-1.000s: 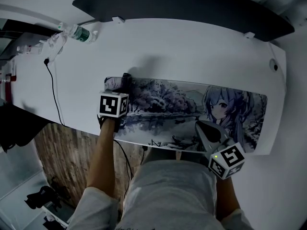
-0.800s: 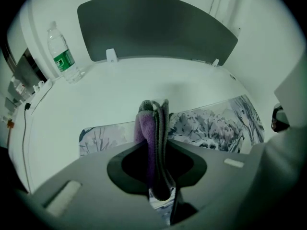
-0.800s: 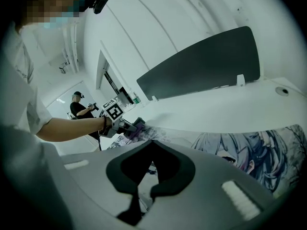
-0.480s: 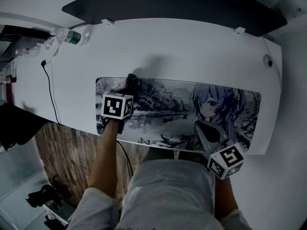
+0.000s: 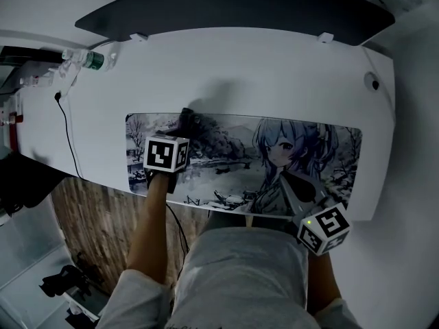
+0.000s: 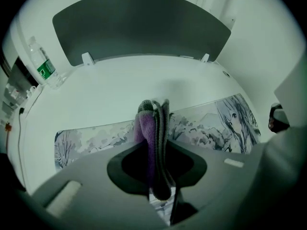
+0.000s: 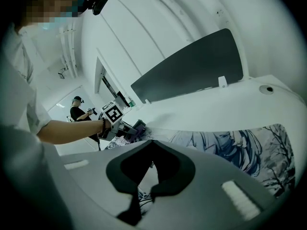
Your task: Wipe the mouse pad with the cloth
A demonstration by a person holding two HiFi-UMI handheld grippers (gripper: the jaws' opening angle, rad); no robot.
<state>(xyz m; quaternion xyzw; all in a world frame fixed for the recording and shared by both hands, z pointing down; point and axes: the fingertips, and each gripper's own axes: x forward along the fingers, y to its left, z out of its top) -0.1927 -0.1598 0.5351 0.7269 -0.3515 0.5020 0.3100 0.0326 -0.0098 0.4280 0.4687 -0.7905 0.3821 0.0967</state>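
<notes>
The long mouse pad (image 5: 226,160) with a printed anime scene lies along the near side of the white desk (image 5: 240,74). My left gripper (image 5: 180,130) is shut on a folded purple and grey cloth (image 5: 186,120), which rests on the pad's left part near its far edge. In the left gripper view the cloth (image 6: 146,123) sticks out between the jaws of that gripper (image 6: 156,147) over the pad (image 6: 91,138). My right gripper (image 5: 296,186) stands shut and empty on the pad's near edge, right of the printed face. The pad (image 7: 240,147) lies under the right gripper (image 7: 152,145).
A plastic water bottle (image 5: 88,59) lies at the desk's far left corner, and a black cable (image 5: 67,132) hangs over the left edge. A dark curved panel (image 5: 233,9) closes the desk's far side. A round hole (image 5: 372,84) sits at the far right. Wooden floor (image 5: 96,214) shows below left.
The left gripper and cloth have slid right along the pad, away from its left end. The right gripper also stands a little further right on the pad. The head view has shifted.
</notes>
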